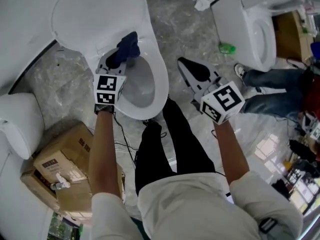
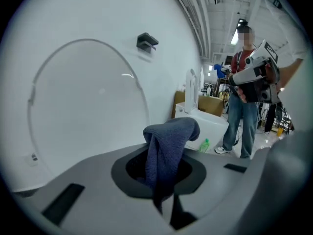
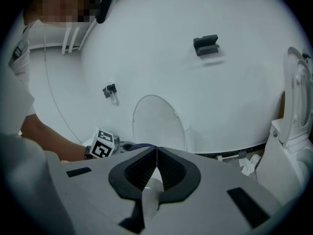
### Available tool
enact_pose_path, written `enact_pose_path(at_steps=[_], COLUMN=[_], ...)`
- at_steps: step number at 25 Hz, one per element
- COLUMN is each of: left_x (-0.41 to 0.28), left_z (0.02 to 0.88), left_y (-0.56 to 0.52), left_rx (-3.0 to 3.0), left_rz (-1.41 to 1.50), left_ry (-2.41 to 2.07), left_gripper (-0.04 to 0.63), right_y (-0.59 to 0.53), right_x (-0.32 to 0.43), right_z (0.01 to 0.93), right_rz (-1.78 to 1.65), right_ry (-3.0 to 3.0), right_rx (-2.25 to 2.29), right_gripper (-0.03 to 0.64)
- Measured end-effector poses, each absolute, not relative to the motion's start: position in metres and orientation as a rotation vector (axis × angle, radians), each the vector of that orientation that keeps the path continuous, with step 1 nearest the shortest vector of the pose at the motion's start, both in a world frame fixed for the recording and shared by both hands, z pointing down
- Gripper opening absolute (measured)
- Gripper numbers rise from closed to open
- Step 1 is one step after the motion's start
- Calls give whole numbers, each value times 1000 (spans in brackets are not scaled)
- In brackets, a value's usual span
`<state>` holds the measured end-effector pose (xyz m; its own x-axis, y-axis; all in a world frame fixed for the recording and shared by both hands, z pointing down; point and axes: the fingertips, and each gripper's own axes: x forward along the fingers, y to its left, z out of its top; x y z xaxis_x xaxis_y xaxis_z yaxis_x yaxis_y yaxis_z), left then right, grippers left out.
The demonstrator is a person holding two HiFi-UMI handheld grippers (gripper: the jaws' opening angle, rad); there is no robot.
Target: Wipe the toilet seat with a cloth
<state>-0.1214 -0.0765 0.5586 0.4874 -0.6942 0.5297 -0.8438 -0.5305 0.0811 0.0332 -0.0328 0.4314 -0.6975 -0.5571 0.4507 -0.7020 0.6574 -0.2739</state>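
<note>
A white toilet with its seat (image 1: pixel 161 79) down and its lid (image 1: pixel 95 14) raised stands at the upper left of the head view. My left gripper (image 1: pixel 121 56) hangs over the back of the bowl, shut on a dark blue cloth (image 1: pixel 129 43). In the left gripper view the cloth (image 2: pixel 171 136) droops from the left gripper (image 2: pixel 164 180), with the raised lid (image 2: pixel 88 106) behind it. My right gripper (image 1: pixel 183 63) is to the right of the bowl, shut and holding nothing. The right gripper (image 3: pixel 155 153) faces the lid (image 3: pixel 156 124) in its own view.
A second toilet (image 1: pixel 250 29) stands at the upper right, with a green bottle (image 1: pixel 226 48) by its base. A person in jeans (image 1: pixel 272 84) stands beside it. Cardboard boxes (image 1: pixel 60 169) lie at the lower left. Crumpled tissue (image 1: pixel 202 1) and cables lie on the marble floor.
</note>
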Motion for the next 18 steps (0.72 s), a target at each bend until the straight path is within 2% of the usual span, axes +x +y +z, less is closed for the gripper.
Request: enact_pose_path(at_steps=[11,18], left_x=[-141,-165], left_z=[416,303], left_y=[-17,10], left_rx=[2287,2332], left_rz=[288,188], left_ry=[-1509,-1674], left_gripper=[37,37], right_y=[-19,-9], right_x=[21,5], right_z=[312,232], right_rz=[438,283], right_ry=[-2650,-2726], right_rx=[1019,1010], right_gripper=[32,32])
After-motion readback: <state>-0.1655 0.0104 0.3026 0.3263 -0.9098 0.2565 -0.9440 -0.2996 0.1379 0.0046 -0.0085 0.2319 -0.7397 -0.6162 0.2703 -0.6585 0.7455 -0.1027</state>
